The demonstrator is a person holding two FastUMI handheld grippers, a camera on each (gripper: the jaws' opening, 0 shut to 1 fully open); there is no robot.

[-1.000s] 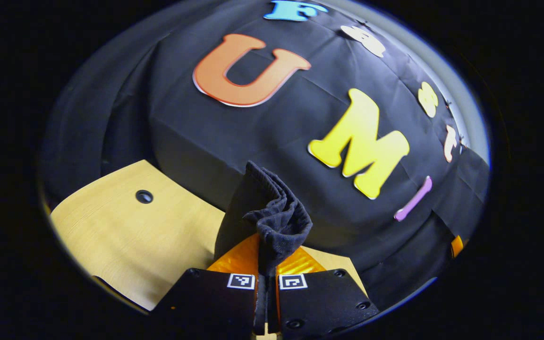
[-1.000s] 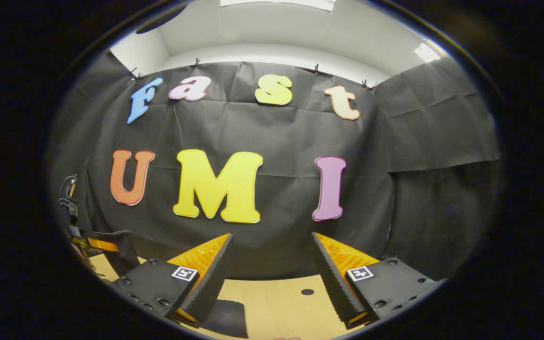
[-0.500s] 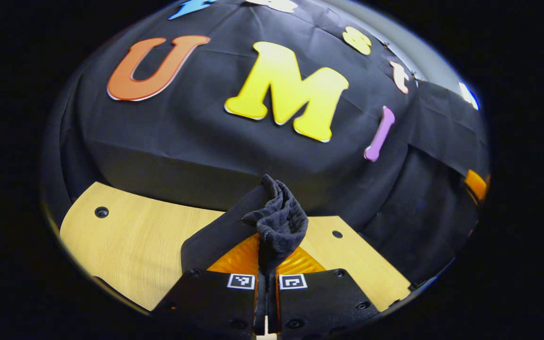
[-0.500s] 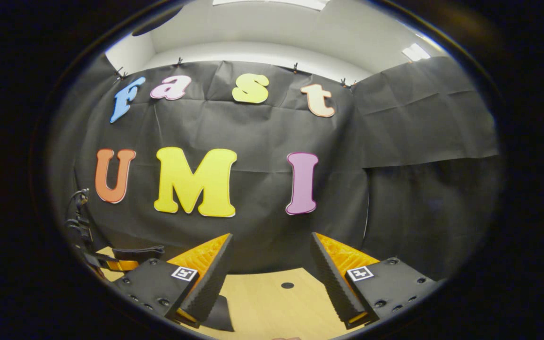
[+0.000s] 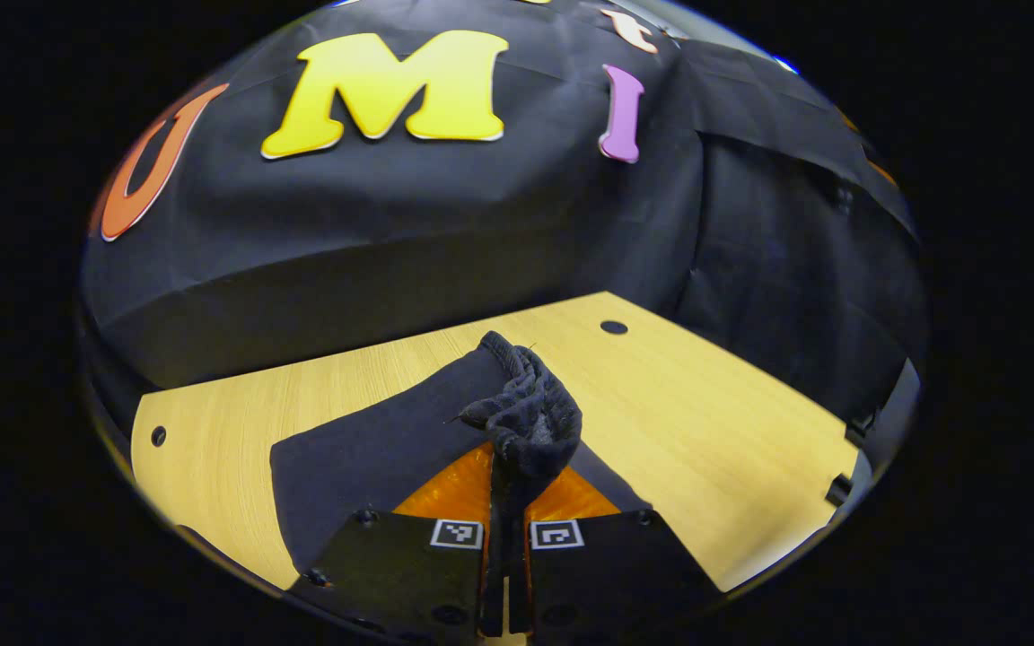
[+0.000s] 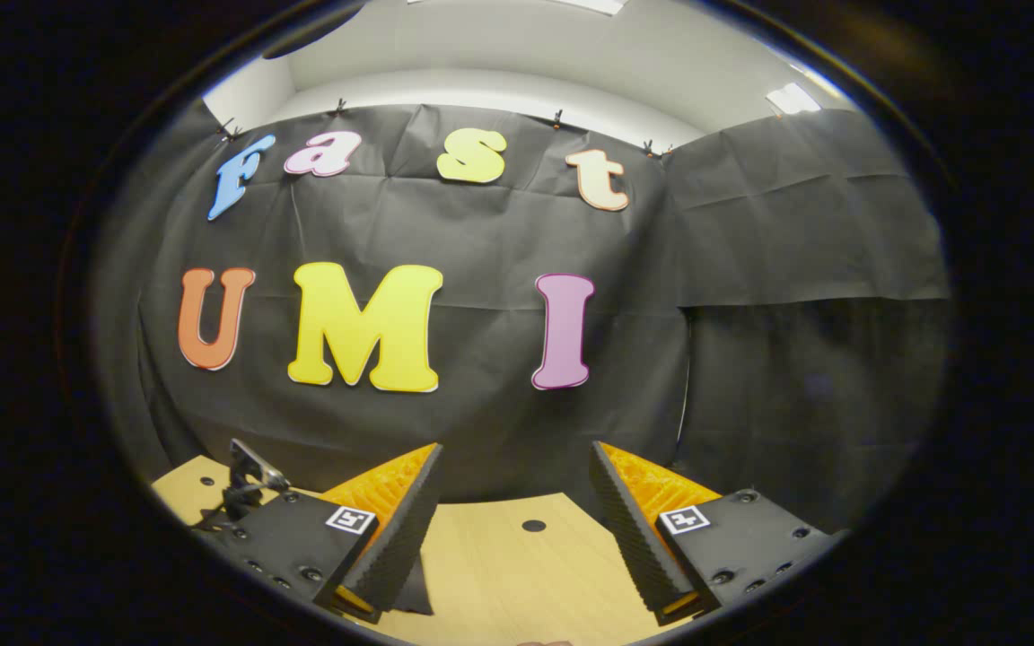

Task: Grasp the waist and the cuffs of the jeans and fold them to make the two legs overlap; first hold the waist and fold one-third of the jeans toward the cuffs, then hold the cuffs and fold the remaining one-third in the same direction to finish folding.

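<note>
In the left gripper view my left gripper (image 5: pixel 517 467) is shut on a bunched edge of the dark jeans (image 5: pixel 528 414). From that bunch the cloth (image 5: pixel 364 453) runs down and left, lying flat on the wooden table (image 5: pixel 714 404). I cannot tell whether the pinched part is waist or cuff. In the right gripper view my right gripper (image 6: pixel 512 529) stands open above the table (image 6: pixel 517 574), with nothing between its fingers. A small dark corner of the jeans (image 6: pixel 411 592) shows beside its left finger (image 6: pixel 396 525).
The tabletop has small round holes (image 5: pixel 613 327) (image 5: pixel 158 436) (image 6: pixel 533 525) near its back edge. The black cloth wall (image 6: pixel 499 431) rises right behind the table. A dark piece of gear with a cable (image 6: pixel 246 467) stands at the table's left in the right gripper view.
The left gripper has swung right and tipped down with the jeans still pinched; more cloth now lies on the table. The right gripper stays open and has shifted only slightly.
</note>
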